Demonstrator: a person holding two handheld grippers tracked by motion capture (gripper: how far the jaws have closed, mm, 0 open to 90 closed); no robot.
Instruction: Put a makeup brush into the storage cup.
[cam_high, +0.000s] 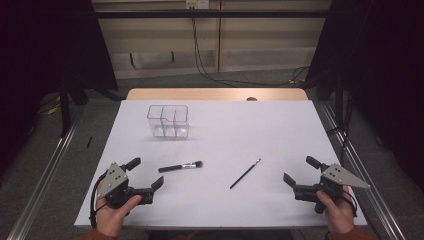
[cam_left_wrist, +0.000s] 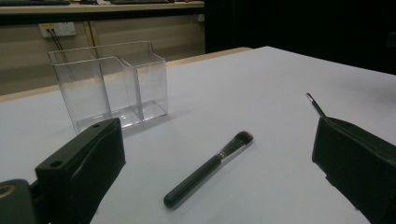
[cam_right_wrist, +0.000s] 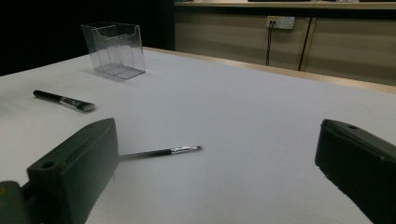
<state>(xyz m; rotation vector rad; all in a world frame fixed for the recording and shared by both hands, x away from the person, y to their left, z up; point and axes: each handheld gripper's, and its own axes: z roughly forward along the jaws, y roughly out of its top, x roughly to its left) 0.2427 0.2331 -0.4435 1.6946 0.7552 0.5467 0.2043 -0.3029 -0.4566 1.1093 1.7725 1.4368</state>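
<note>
A clear plastic organiser (cam_high: 168, 121) (cam_left_wrist: 108, 86) (cam_right_wrist: 114, 50) with several compartments stands upright at the table's back left, nothing in it. A thick black makeup brush (cam_high: 180, 166) (cam_left_wrist: 208, 168) (cam_right_wrist: 64, 100) lies flat in front of it. To its right lies a thin black brush (cam_high: 245, 173) (cam_right_wrist: 161, 151), whose tip (cam_left_wrist: 315, 104) pokes out over a jaw in the left gripper view. My left gripper (cam_high: 147, 174) (cam_left_wrist: 219, 172) rests open near the front left corner, the thick brush just ahead of its jaws. At the front right my right gripper (cam_high: 302, 172) (cam_right_wrist: 219, 172) is open and holds nothing.
A white sheet (cam_high: 220, 150) covers the table, and a wooden edge (cam_high: 216, 94) shows at the back. Metal rails (cam_high: 45, 175) run along both sides. Cables hang from a wall socket (cam_high: 196, 4) behind the table.
</note>
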